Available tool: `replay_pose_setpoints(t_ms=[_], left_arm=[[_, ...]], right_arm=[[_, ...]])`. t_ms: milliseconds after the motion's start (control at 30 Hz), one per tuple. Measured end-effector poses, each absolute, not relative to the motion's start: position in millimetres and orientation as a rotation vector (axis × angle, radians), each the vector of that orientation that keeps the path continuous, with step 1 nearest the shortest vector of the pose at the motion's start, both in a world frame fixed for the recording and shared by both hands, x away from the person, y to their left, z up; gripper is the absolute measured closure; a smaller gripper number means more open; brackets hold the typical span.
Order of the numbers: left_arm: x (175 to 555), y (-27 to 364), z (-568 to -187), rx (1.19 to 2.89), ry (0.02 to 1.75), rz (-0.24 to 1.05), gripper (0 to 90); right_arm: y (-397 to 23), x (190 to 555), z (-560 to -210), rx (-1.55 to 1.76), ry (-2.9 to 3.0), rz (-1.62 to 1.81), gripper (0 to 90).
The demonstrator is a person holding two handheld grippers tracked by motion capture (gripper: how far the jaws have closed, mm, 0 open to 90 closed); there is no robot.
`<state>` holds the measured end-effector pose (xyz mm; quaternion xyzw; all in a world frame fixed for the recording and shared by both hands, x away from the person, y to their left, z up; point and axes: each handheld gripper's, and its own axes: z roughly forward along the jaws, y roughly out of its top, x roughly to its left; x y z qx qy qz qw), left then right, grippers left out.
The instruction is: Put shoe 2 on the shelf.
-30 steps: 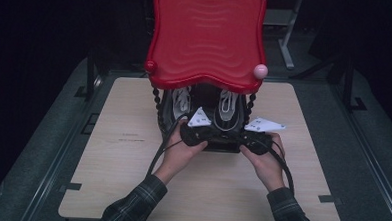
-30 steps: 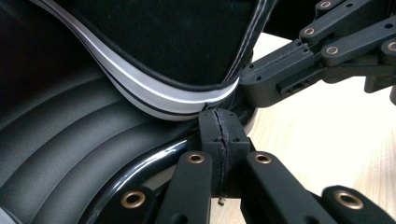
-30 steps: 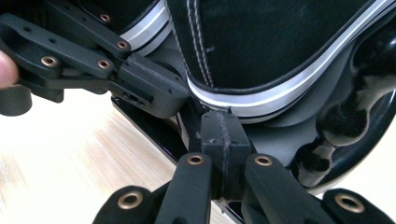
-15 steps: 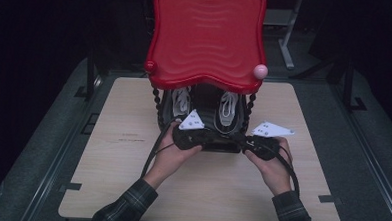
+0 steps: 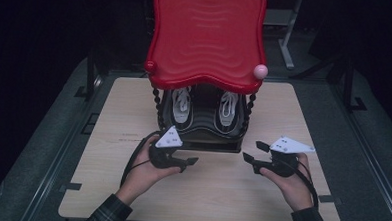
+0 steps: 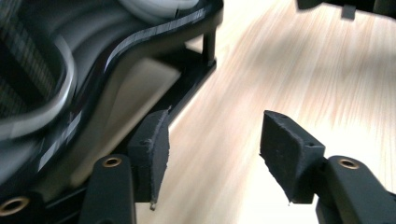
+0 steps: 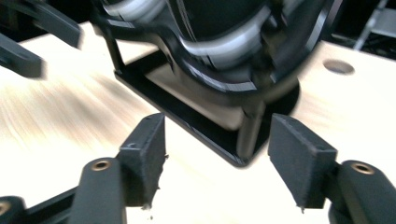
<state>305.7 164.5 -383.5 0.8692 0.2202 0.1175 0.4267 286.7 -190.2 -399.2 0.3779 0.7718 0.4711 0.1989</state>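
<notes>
Both my tools, left tool [image 5: 194, 161] and right tool [image 5: 245, 156], have just been opening and sit spread with nothing between them, low in the frame. The shoe rack [image 5: 203, 133] stands mid-frame on the surface [image 5: 100, 186]. A careless swing could knock its base.

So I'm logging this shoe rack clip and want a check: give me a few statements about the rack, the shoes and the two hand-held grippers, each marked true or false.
1. The rack's top tray is red. True.
2. A pair of shoes sits on the shelf under it. True.
3. The left hand-held gripper clamps the rack's base. False: its jaws are apart, nothing between them.
4. The right hand-held gripper holds a shoe. False: it is open over the table.
5. Both front knobs are pink. False: the pink knob is one; the other is red.
</notes>
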Motion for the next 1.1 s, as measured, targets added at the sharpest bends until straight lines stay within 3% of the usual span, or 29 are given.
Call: replay_pose_setpoints(t_ms=[200,567,1100], left_arm=[[290.9,212.7,-401.4,2.2,0.67,0.332,32.4],[276.1,283.0,-428.3,2.258,0.883,0.403,25.9],[267.1,322.7,-459.9,2.287,1.006,0.382,18.5]], right_arm=[[-215.2,276.3,-416.9,1.117,2.187,1.236,30.1],[-250.9,259.5,-444.8,1.228,2.232,1.077,26.6],[-277.0,253.9,-473.6,1.319,2.259,0.954,24.4]])
